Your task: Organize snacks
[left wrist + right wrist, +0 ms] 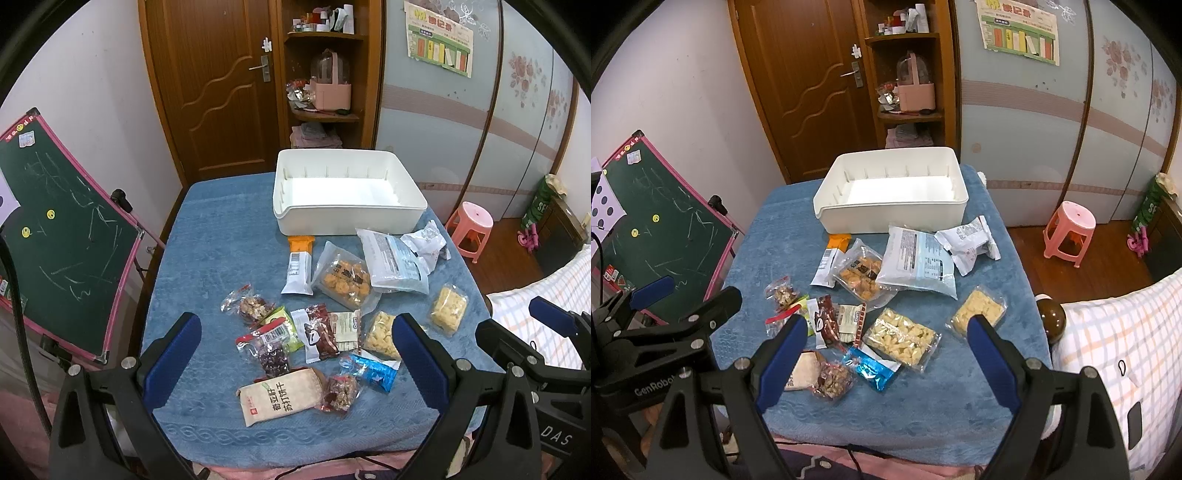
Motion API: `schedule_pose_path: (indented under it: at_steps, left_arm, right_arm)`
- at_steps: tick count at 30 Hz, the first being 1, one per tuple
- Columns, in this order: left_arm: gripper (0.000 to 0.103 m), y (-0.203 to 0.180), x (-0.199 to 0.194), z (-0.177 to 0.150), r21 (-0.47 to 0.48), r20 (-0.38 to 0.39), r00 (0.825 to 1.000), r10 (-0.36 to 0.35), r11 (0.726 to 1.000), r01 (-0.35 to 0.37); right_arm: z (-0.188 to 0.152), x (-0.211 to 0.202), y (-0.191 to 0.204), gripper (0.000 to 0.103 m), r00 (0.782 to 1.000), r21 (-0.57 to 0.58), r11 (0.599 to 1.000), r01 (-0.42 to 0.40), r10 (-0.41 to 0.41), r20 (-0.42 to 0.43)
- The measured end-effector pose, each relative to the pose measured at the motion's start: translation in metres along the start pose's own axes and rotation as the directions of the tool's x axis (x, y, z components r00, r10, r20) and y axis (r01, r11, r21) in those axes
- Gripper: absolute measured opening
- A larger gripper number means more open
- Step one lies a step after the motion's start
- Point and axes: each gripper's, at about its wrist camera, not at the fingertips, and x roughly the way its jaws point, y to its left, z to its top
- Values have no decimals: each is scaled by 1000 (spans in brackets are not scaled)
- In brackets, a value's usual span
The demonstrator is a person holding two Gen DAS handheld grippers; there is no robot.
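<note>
On the bench covered with a blue textured cloth [207, 258], a white rectangular plastic bin [347, 192] sits empty at the far edge, and the loose snack packets [325, 310] lie scattered across the middle and near part, none inside it. The left hand-held gripper [295, 354] and the right hand-held gripper [886, 354] both hover over the near edge, blue-padded jaws spread wide, holding nothing.

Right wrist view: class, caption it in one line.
Both grippers, left and right, open above scattered snacks before an empty white bin.
</note>
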Motion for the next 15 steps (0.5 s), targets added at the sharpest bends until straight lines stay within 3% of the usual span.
schedule_pose_path:
  at_steps: [15]
  left_arm:
    - [103, -1, 3, 0, 0, -6, 1000, 0, 1000, 0]
  right_arm:
    - [-1, 7, 0, 89, 1000, 0, 1000, 6, -6, 1]
